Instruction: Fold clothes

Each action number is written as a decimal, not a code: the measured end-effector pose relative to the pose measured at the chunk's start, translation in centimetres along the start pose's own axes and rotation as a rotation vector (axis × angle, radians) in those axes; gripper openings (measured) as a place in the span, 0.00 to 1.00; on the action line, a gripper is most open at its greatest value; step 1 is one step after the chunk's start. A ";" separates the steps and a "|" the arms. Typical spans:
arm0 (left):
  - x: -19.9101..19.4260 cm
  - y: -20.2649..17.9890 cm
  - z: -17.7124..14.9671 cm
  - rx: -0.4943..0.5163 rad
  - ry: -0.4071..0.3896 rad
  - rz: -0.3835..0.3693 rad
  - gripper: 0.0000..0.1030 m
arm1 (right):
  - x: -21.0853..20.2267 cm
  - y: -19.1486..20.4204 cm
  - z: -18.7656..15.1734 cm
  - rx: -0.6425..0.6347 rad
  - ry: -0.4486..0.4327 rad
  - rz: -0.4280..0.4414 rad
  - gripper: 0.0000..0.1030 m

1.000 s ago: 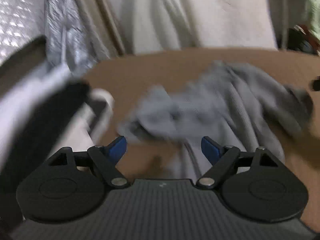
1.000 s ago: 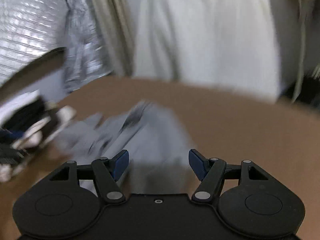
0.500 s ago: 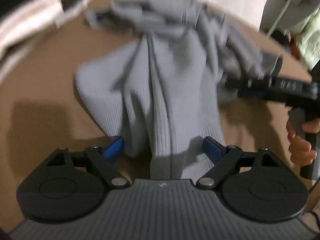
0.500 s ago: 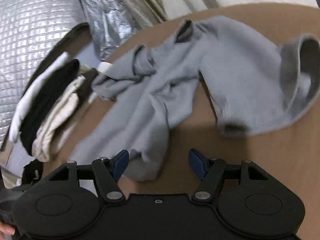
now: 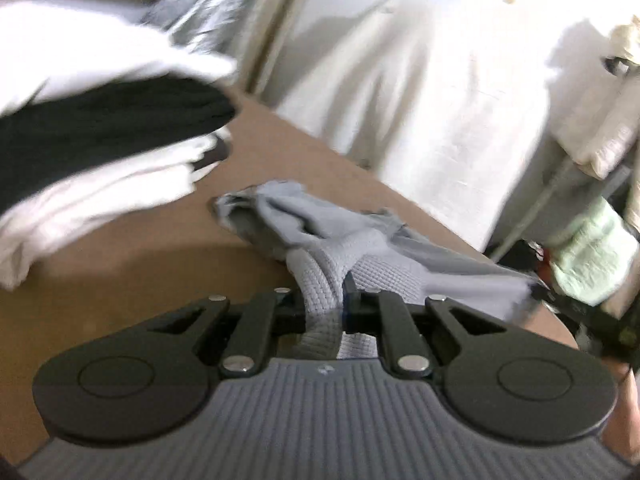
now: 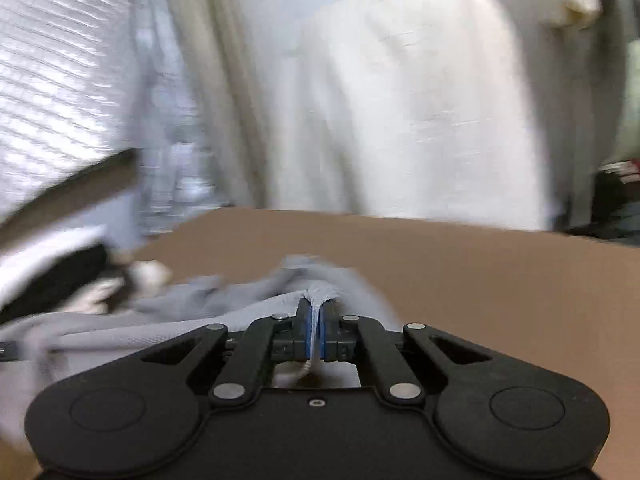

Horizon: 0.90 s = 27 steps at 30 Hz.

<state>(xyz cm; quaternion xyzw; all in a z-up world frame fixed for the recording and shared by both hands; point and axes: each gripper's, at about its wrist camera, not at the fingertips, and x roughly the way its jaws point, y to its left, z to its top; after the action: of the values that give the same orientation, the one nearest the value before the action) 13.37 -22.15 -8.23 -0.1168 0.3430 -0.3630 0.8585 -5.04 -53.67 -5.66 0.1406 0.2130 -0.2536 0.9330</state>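
Brown and bare over most of its width, the tabletop (image 6: 460, 264) runs back to a straight far edge, and behind that edge pale cloth hangs (image 6: 420, 112) close, so room to move is on the table itself, mostly toward the right side in the right wrist view. On the left, a stack of folded clothes (image 5: 92, 136), white and black layers, sits near the table's side edge, blurred; past it is a quilted silver sheet (image 6: 48, 92). I see no box or basket on the table whose contents I could tell.

The grey knit garment (image 5: 384, 268) lies crumpled on the tabletop between the two tools, just beside the stack but apart from it as far as the blur allows. The left gripper (image 5: 324, 300) has its jaws drawn in narrow, with a thick roll of the ribbed grey fabric pinched between them. The right gripper (image 6: 316, 320) has its blue pads (image 6: 307, 332) pressed nearly together on a thin fold of the same garment, the cloth rising in a small peak above them and trailing off to the left.
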 end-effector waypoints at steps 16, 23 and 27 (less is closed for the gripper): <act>7.2 3.4 -3.8 0.096 0.347 0.333 0.61 | -0.4 -0.6 -6.9 0.157 0.395 0.122 0.87; 8.1 4.7 -5.6 0.007 0.426 0.289 0.77 | 3.3 8.1 -12.0 -0.012 0.436 0.224 0.87; 7.7 3.2 -5.7 0.116 0.350 0.270 0.04 | 5.3 10.6 -13.2 -0.225 0.239 0.135 0.74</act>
<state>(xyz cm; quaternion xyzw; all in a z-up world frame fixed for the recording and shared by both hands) 15.13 -25.00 -17.71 0.0445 0.4776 -0.2785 0.8320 0.45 -42.18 -18.04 0.0786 0.3392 -0.1463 0.9259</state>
